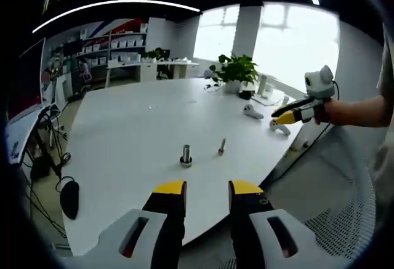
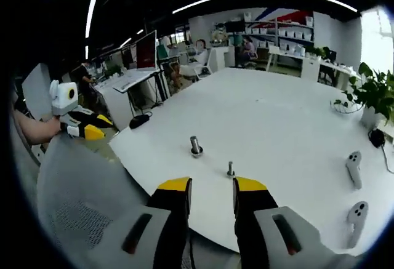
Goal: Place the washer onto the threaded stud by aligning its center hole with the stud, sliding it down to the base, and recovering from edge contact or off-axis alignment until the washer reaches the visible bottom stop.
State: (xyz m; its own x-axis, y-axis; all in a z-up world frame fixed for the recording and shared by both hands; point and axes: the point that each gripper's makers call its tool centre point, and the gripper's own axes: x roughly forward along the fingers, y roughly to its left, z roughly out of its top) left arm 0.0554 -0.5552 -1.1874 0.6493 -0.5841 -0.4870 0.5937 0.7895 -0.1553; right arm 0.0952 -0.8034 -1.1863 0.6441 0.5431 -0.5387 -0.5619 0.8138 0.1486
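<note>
Two hand-held grippers with yellow-tipped black fingers hover off the near edge of a large white rounded surface [image 1: 123,127]. The left gripper [image 1: 207,190] has its fingers spread with nothing between them; the right gripper [image 2: 212,186] likewise has its fingers spread and empty. Near that edge stand two small metal parts, just apart: a stout grey upright stud with a wider ring at its base [image 1: 186,156] and a thinner grey threaded stud [image 1: 221,146]. Whether the ring is the washer cannot be told. Two white hand controllers [image 2: 353,168] lie toward the far edge, near a green potted plant [image 1: 234,71]. Shelving and desks line the room behind.
</note>
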